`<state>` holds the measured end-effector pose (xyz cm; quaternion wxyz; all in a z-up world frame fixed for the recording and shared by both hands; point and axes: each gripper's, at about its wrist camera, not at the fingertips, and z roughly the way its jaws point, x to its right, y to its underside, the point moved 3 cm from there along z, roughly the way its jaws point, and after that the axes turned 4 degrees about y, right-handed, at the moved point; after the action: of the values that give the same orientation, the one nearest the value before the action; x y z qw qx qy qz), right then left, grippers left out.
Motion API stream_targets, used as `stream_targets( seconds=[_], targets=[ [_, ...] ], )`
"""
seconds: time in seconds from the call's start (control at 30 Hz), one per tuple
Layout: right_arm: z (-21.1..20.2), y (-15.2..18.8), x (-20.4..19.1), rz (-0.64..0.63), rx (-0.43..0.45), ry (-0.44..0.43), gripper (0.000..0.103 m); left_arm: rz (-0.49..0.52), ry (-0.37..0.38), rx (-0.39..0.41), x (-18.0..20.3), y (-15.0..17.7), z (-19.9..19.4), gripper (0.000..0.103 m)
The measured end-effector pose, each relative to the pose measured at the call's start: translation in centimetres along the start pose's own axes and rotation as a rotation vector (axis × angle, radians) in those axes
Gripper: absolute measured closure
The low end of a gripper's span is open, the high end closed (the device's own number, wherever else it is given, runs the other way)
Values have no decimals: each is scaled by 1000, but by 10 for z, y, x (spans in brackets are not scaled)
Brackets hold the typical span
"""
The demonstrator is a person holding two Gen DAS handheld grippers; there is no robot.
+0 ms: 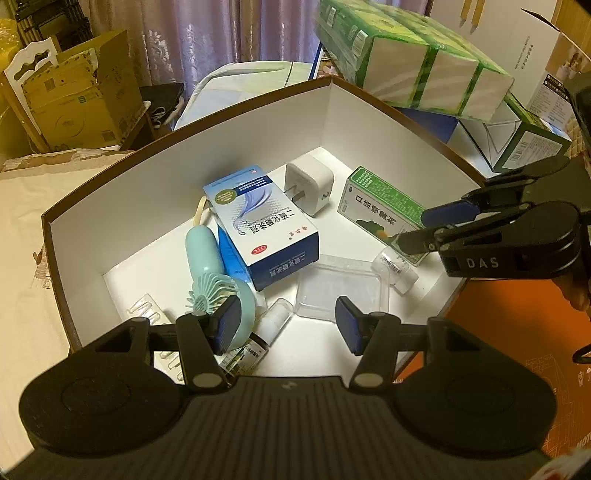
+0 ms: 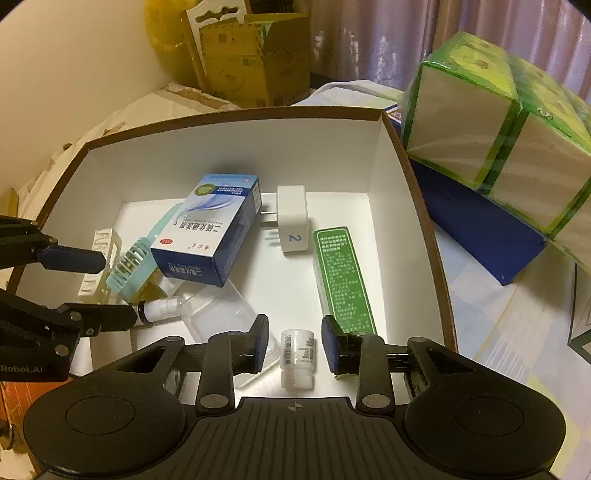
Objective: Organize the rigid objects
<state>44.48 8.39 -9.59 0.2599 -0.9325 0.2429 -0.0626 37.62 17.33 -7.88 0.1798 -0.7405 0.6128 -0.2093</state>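
Indoors, white-lined box [image 2: 229,155] beside curtain [image 1: 207,33]; both grippers' jaws wide, empty.

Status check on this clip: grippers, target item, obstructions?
Left gripper open, empty, over the box. Right gripper open, straddling small white bottle, not gripped. Green carton close on one side, clear tray on the other.

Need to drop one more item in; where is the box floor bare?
Bare floor lies between the white charger cube, blue-white carton and green carton. Crowded on the left: mint handheld fan, spray bottle, clear tray.
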Motion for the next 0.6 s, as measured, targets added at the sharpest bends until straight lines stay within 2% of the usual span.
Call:
stream_targets(
  seconds=[0.37, 0.47, 0.6],
  targets=[
    [-8, 4, -9, -1, 17, 1, 62, -11, -23, 30, -2, 4, -12, 46],
    [-14, 5, -12, 7, 35, 3, 55, -14, -25, 47, -3, 5, -17, 45],
    [-25, 5, -17, 13, 71, 41, 41, -12, -17, 85, -3, 6, -28, 43]
  ],
)
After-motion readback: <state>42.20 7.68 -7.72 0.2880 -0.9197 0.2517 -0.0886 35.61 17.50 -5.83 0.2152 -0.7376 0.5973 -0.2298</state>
